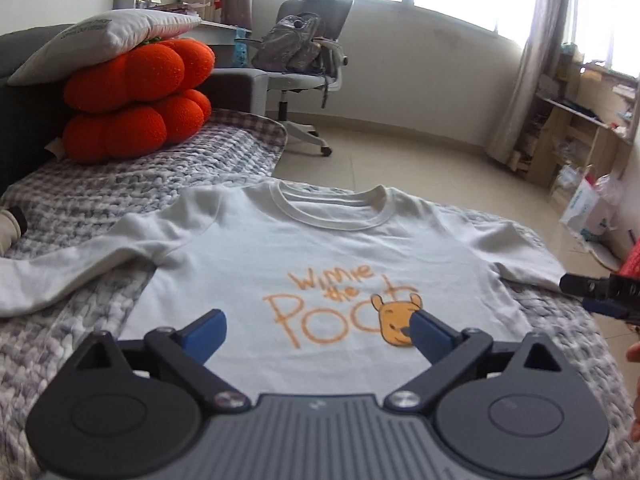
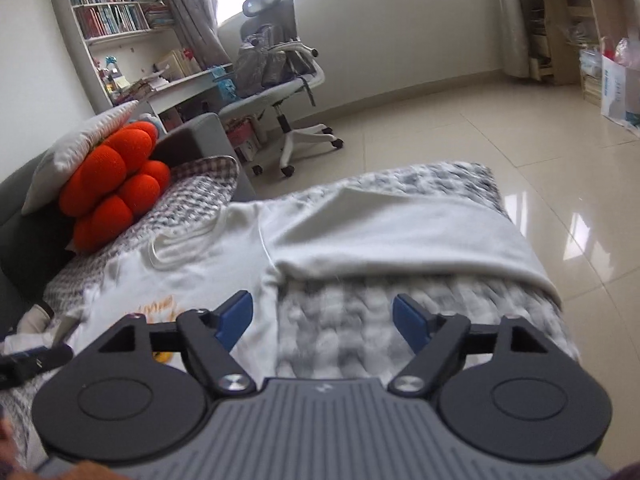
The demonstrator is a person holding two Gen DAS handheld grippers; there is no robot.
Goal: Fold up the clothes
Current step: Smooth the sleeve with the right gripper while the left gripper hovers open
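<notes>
White sweatshirt [image 1: 320, 256] lies flat, print up, on the grey knit blanket [image 1: 120, 200], collar at 12 o'clock from my left gripper [image 1: 318, 330]. Left jaws spread, empty, over the print. My right gripper [image 2: 322, 318], jaws spread, empty, hovers by the right sleeve [image 2: 400, 236]. Orange cushions [image 1: 136, 100] at 10 o'clock.

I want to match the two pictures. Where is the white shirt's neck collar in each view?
Left wrist view: the collar lies upper centre, at the far end of the white shirt, beyond the orange print.
Right wrist view: the collar lies left of centre, seen from the side and bunched.
Shared landmark: the orange cushions, at the left in both.
</notes>
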